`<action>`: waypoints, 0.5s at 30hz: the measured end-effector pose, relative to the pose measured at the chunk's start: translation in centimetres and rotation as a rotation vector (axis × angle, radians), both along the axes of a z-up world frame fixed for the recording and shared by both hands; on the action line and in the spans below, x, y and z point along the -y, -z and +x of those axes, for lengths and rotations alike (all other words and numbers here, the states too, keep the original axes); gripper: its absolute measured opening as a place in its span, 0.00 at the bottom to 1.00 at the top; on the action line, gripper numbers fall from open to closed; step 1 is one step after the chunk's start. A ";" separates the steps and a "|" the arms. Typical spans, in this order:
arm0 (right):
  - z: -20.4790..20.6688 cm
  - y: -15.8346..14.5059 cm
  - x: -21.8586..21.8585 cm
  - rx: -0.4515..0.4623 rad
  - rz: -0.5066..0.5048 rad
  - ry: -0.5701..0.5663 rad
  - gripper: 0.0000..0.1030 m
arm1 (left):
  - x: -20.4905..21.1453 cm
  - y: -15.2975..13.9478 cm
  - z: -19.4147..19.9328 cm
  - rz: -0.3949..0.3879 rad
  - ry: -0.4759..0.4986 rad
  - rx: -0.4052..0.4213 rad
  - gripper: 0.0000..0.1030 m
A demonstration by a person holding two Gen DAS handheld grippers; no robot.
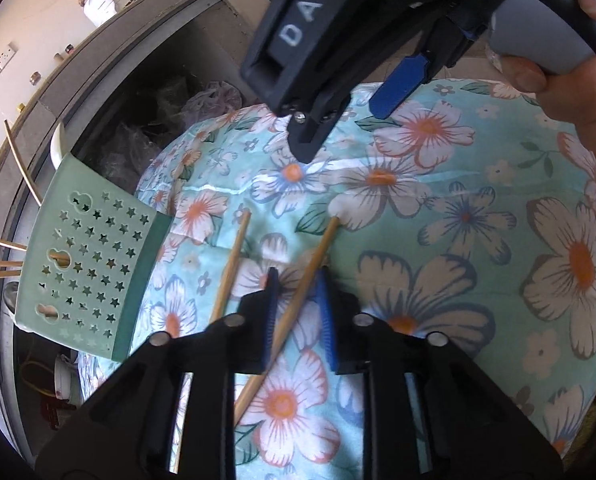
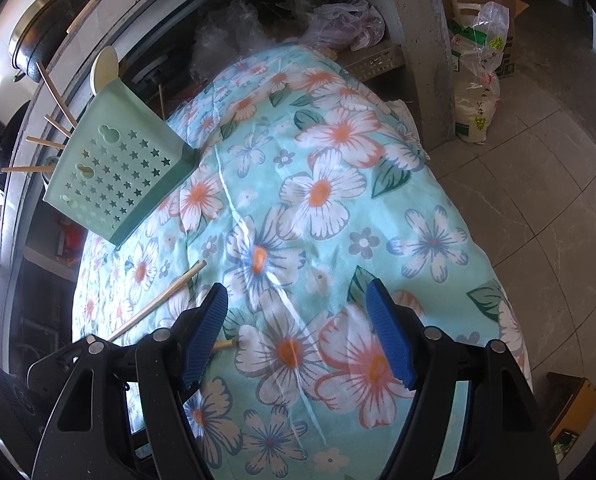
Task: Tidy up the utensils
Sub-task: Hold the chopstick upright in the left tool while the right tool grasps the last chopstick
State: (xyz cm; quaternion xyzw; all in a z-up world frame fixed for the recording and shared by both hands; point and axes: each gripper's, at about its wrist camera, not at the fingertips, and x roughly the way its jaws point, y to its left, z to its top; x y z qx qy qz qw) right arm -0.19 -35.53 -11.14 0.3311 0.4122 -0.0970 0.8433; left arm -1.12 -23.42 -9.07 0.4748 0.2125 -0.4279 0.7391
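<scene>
In the left wrist view, two bamboo chopsticks lie on the turquoise floral cloth [image 1: 437,240] at lower centre: the left bamboo chopstick [image 1: 230,266] just beside the right bamboo chopstick [image 1: 298,296], which runs between the left gripper's [image 1: 299,316] fingers. The pale green perforated plastic utensil holder [image 1: 86,264] sits at the cloth's left edge, several sticks poking out its left side. The right gripper [image 1: 337,116] hangs above the cloth, upper centre.
</scene>
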 end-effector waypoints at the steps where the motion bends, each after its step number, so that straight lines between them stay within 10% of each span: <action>1: 0.0 0.0 0.0 0.000 0.001 0.000 0.68 | 0.0 0.1 -0.2 0.001 0.005 0.006 0.12; 15: -0.5 -0.5 0.5 0.021 0.006 0.019 0.68 | -1.0 -2.4 -0.4 -0.069 -0.039 0.050 0.09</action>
